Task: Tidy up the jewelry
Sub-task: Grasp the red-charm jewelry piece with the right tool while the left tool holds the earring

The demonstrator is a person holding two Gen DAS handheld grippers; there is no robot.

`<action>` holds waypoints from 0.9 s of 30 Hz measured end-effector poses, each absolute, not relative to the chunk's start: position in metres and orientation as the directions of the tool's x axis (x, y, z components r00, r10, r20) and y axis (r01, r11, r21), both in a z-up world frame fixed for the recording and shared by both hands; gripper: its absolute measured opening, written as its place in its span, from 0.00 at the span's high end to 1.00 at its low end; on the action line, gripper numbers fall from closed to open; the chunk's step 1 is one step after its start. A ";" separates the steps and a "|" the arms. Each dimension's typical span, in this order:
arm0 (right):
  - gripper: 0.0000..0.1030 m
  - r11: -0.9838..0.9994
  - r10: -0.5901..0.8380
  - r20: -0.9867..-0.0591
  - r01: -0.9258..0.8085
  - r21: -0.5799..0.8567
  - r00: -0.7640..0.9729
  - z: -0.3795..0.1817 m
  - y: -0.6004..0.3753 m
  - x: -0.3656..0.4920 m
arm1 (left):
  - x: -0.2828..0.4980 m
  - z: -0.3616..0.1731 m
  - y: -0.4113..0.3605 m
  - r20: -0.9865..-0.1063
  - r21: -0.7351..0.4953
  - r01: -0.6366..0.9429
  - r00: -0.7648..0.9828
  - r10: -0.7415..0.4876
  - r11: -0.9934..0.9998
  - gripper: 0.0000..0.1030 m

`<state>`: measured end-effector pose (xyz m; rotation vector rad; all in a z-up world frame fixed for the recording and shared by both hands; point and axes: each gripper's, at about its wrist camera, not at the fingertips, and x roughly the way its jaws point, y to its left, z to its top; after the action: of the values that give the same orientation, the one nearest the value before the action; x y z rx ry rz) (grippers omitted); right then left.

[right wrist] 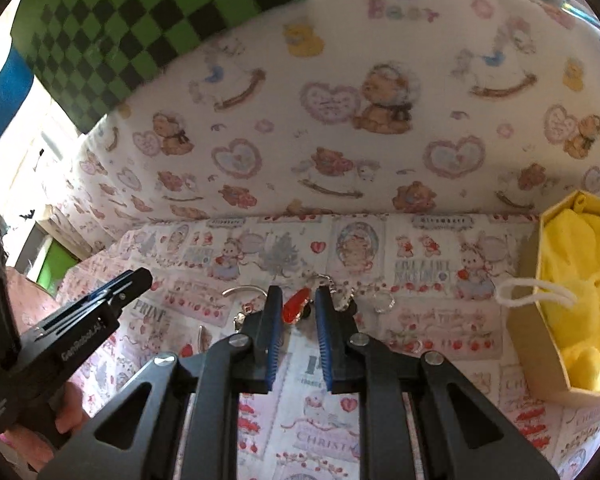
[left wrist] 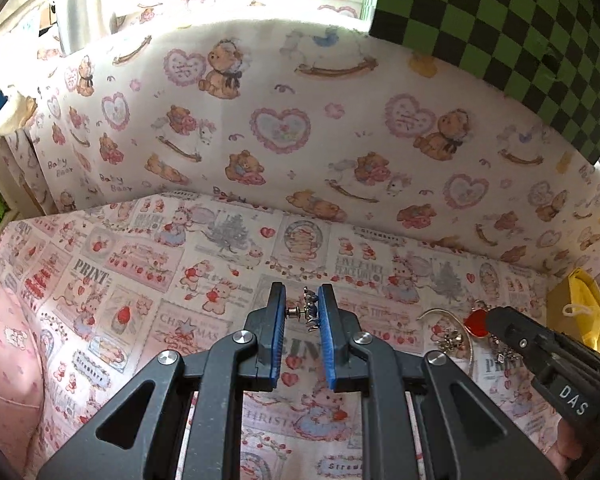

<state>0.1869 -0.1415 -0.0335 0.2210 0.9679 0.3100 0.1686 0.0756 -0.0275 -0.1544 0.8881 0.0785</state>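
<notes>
Left claw (left wrist: 302, 307) clamps small silver-blue stud pin (left wrist: 309, 309). Right claw (right wrist: 294, 307) nearly closed around red enamel heart charm (right wrist: 296, 305); yellow-lined gold box (right wrist: 540, 320) to its right.

Right gripper (right wrist: 296, 308): jaws closed on red heart charm (right wrist: 297, 305).
Yellow box (right wrist: 540, 320): right, on desk (right wrist: 440, 320), open.

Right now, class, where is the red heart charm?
In the right wrist view the red heart charm sits between the right gripper fingers, above the printed cloth, left of the yellow box.
</notes>
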 end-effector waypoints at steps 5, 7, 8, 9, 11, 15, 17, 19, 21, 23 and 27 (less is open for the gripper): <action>0.98 0.949 0.315 -0.779 -0.175 0.262 0.543 -0.037 -0.132 0.183 | 0.173 -0.035 0.059 -0.778 -0.052 -0.146 0.626 0.052 0.988 0.85; 0.98 0.948 0.317 -0.781 -0.182 0.260 0.537 -0.037 -0.130 0.184 | 0.172 -0.032 0.062 -0.770 -0.075 -0.150 0.637 0.038 0.986 0.85; 0.97 0.944 0.329 -0.782 -0.190 0.269 0.529 -0.038 -0.129 0.185 | 0.170 -0.029 0.061 -0.761 -0.060 -0.151 0.647 0.052 0.987 0.85; 0.97 0.940 0.342 -0.780 -0.191 0.284 0.524 -0.038 -0.131 0.186 | 0.169 -0.028 0.060 -0.754 -0.043 -0.148 0.653 0.065 0.988 0.85; 0.97 0.930 0.368 -0.771 -0.183 0.320 0.521 -0.039 -0.136 0.187 | 0.167 -0.026 0.059 -0.751 -0.033 -0.146 0.656 0.072 0.989 0.85; 0.97 0.924 0.380 -0.767 -0.187 0.333 0.516 -0.041 -0.138 0.189 | 0.167 -0.025 0.046 -0.758 -0.029 -0.134 0.649 0.066 0.991 0.85; 0.97 0.923 0.385 -0.763 -0.192 0.334 0.520 -0.042 -0.138 0.189 | 0.167 -0.026 0.042 -0.759 -0.023 -0.138 0.647 0.073 0.990 0.85; 0.96 0.920 0.391 -0.761 -0.196 0.340 0.517 -0.042 -0.142 0.188 | 0.166 -0.026 0.042 -0.759 -0.033 -0.136 0.648 0.063 0.990 0.85; 0.80 0.915 0.402 -0.771 -0.187 0.357 0.494 -0.045 -0.142 0.190 | 0.166 -0.023 0.045 -0.755 -0.053 -0.133 0.654 0.048 0.990 0.85; 0.78 0.916 0.398 -0.766 -0.175 0.361 0.504 -0.046 -0.140 0.189 | 0.166 -0.025 0.049 -0.746 -0.075 -0.124 0.665 0.027 0.989 0.85; 0.92 0.927 0.372 -0.757 -0.171 0.334 0.537 -0.046 -0.138 0.188 | 0.153 -0.008 0.043 -0.711 -0.087 -0.100 0.704 0.008 0.991 0.85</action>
<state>0.1879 -0.1383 -0.0456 0.2312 0.9522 0.3267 0.1528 0.0428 -0.0078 -0.1221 0.7886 0.0602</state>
